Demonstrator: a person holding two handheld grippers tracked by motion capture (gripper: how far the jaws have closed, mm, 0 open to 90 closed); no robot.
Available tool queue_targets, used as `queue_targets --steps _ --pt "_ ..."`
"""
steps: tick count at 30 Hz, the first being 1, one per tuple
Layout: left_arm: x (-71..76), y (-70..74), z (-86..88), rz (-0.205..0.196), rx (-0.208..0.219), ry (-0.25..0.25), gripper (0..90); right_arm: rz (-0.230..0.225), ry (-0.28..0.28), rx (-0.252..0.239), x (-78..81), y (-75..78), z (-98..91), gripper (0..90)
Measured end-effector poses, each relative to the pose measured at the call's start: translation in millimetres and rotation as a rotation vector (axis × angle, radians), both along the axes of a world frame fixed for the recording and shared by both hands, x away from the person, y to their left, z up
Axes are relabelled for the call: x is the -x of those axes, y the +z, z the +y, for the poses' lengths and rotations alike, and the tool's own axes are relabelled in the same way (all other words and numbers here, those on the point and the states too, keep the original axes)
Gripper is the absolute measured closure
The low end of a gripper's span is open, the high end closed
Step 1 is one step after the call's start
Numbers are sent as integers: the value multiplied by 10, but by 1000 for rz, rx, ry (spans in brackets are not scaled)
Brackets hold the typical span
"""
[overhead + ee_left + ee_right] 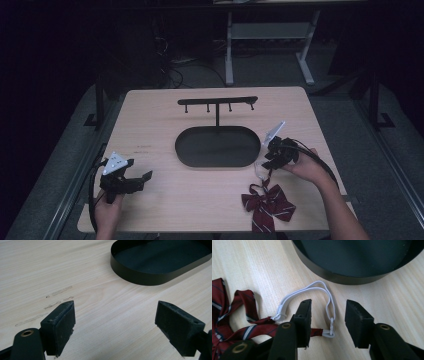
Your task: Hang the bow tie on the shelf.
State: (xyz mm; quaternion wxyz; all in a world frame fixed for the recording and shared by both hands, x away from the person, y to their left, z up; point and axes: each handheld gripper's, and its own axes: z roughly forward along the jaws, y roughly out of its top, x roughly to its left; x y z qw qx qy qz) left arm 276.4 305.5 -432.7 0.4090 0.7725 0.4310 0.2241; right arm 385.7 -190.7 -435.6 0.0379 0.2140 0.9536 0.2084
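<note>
A dark red striped bow tie (268, 206) lies flat near the table's front edge, right of centre. Its white elastic neck strap (317, 288) loops out toward the black oval tray (218, 146). My right gripper (328, 315) points down over that strap. The strap's end with its small white clip sits between the half-parted jaws, and neither pad presses on it. In the high view the right gripper (267, 162) hovers just right of the tray. My left gripper (140, 172) rests at the front left with its jaws wide apart over bare wood (116, 322).
A black stand with a bar of several hooks (218, 101) rises from the tray's far side. The tray's rim (150, 280) lies ahead of the left gripper. Faint scuff marks (57, 293) mark the wooden tabletop. Table legs and cables stand beyond the far edge.
</note>
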Motion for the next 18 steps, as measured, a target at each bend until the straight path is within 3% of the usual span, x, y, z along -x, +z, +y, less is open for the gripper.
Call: queue_targets --steps 18 --pt "-1 -1 -4 2 -3 -5 163 -9 19 58 -35 -91 86 807"
